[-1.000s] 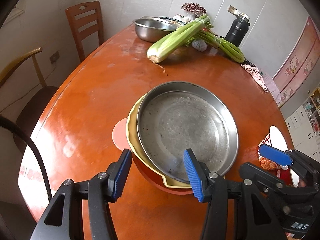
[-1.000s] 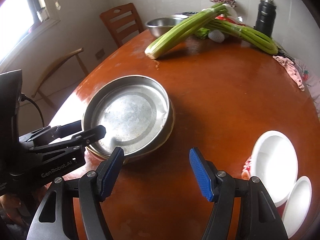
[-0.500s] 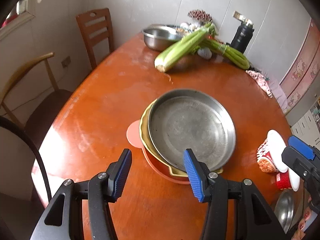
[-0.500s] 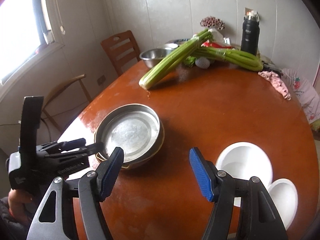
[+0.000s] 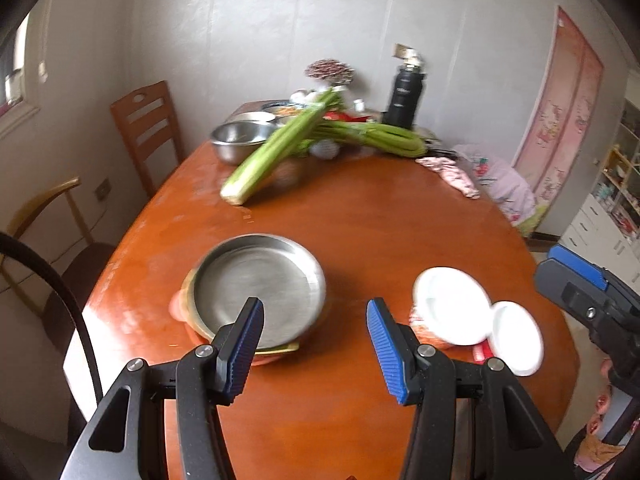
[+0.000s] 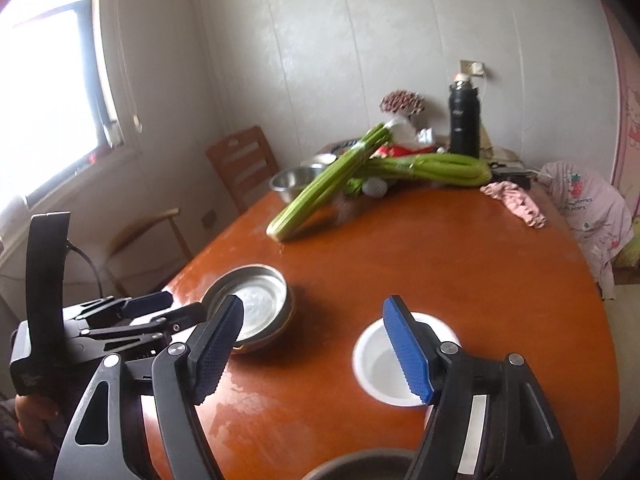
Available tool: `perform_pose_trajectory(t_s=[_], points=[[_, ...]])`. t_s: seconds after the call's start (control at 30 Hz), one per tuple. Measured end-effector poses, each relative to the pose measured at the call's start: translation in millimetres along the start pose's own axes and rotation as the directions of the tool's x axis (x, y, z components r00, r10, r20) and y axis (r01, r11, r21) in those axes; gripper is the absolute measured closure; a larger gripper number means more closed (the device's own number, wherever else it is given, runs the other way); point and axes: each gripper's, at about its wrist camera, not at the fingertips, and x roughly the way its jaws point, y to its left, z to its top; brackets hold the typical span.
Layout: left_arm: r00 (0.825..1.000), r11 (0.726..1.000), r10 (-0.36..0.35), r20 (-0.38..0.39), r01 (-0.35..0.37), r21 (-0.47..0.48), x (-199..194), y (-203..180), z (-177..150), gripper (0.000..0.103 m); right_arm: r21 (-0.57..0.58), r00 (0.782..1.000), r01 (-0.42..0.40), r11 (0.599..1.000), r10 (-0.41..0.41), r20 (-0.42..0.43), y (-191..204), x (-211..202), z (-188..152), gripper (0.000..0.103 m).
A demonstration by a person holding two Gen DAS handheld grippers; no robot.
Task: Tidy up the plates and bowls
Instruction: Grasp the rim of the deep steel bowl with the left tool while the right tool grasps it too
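Observation:
A steel plate (image 5: 260,284) tops a stack with a yellow dish and a red dish (image 5: 276,354) under it, on the orange-brown table (image 5: 360,232). To its right stand a white bowl (image 5: 452,304) with a red-patterned outside and a smaller white bowl (image 5: 516,336). My left gripper (image 5: 314,320) hangs open above the table's near side, nothing between its blue pads. My right gripper (image 6: 314,312) is raised too, its jaws opening and empty, with the steel plate (image 6: 248,304) to the front left and the white bowl (image 6: 384,364) to the front right. The left gripper (image 6: 180,306) shows beside the stack.
At the far end lie celery bunches (image 5: 276,156), a steel bowl (image 5: 236,140), a black flask (image 5: 406,96) and a pink cloth (image 5: 452,176). Wooden chairs (image 5: 144,128) stand at the left. A dark round rim (image 6: 360,464) shows at the bottom of the right wrist view.
Both grippers have drawn back and up from the plate stack, so more of the table and room shows. The right gripper's jaws stand wider than before.

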Motion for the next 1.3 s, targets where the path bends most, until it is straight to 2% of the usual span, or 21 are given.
perform_pose_trajectory(t_s=[0.2, 0.3, 0.37, 0.57, 0.7, 0.9, 1.2, 1.3], points=[[0.999, 0.998, -0.043, -0.002, 0.043, 0.048, -2.5, -46.5, -6.0, 0.049, 0.029, 0.999, 0.036, 0.999, -0.037, 0.034, -32.6, -35.5, -11.7, 0.028], [0.999, 0.997, -0.039, 0.0, 0.039, 0.072, -3.8, -67.6, -10.5, 0.049, 0.056, 0.997, 0.054, 0.997, -0.057, 0.042, -51.2, -49.8, -21.0, 0.028], [0.999, 0.995, -0.051, 0.001, 0.051, 0.083, -5.1, -80.6, -14.6, 0.049, 0.054, 0.996, 0.08, 0.995, -0.083, 0.041, -60.9, -59.1, -29.0, 0.027], [0.997, 0.992, -0.074, -0.018, 0.075, 0.103, -3.7, -108.2, -28.0, 0.049, 0.106, 0.996, 0.081, 0.991, -0.083, 0.016, -89.0, -81.7, -51.4, 0.026], [0.997, 0.991, -0.076, -0.019, 0.077, 0.11, -4.8, -117.3, -34.0, 0.049, 0.127, 0.997, 0.077, 0.989, -0.08, 0.02, -100.6, -95.8, -63.5, 0.026], [0.999, 0.99, -0.049, -0.009, 0.05, 0.135, -10.4, -123.9, -42.1, 0.049, 0.169, 0.998, 0.068, 0.983, -0.066, -0.018, -112.9, -102.2, -81.9, 0.026], [0.996, 0.988, -0.058, -0.06, 0.066, 0.139, -1.5, -121.6, -58.6, 0.048, 0.151, 0.991, 0.107, 0.983, -0.092, -0.1, -113.0, -89.4, -106.8, 0.025], [0.994, 0.989, -0.056, -0.089, 0.068, 0.132, 7.3, -118.5, -66.0, 0.048, 0.161, 0.99, 0.089, 0.983, -0.07, -0.121, -110.0, -81.1, -115.8, 0.025]])
